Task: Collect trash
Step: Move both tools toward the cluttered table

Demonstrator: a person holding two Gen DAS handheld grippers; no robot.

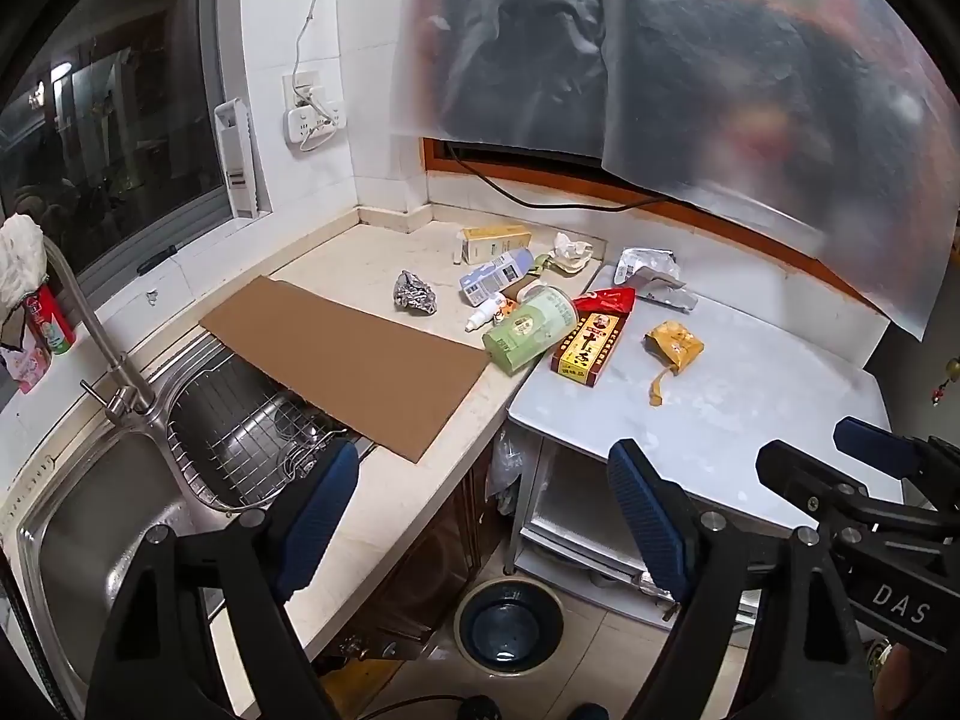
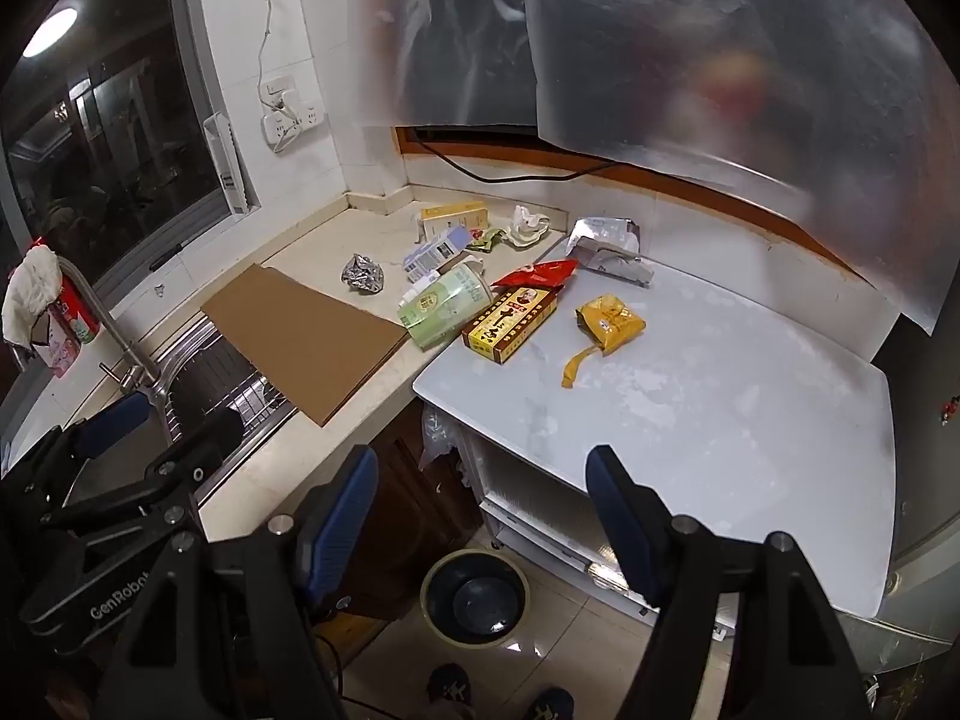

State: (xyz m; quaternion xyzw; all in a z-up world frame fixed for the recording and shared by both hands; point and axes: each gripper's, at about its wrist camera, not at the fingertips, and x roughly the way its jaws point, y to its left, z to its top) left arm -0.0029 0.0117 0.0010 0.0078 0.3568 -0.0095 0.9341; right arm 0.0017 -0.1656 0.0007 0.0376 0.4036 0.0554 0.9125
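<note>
Both grippers hang short of the worktop, nothing held: left gripper (image 1: 483, 510) and right gripper (image 2: 480, 510) both stand wide. Trash is heaped at the back edge where counter meets white tabletop (image 2: 720, 408): green cup (image 2: 444, 306), yellow box (image 2: 510, 324), yellow wrapper (image 2: 609, 324), foil ball (image 2: 363, 277). Bin (image 2: 474, 597) on the floor below. Judgement: start with the isolated wrapper, pinch its body rather than its tail.

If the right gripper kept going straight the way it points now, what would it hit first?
Probably the white table top. The right gripper is open and empty, angled down over the table's near edge; the yellow packet lies further on. Depth is unclear.
</note>
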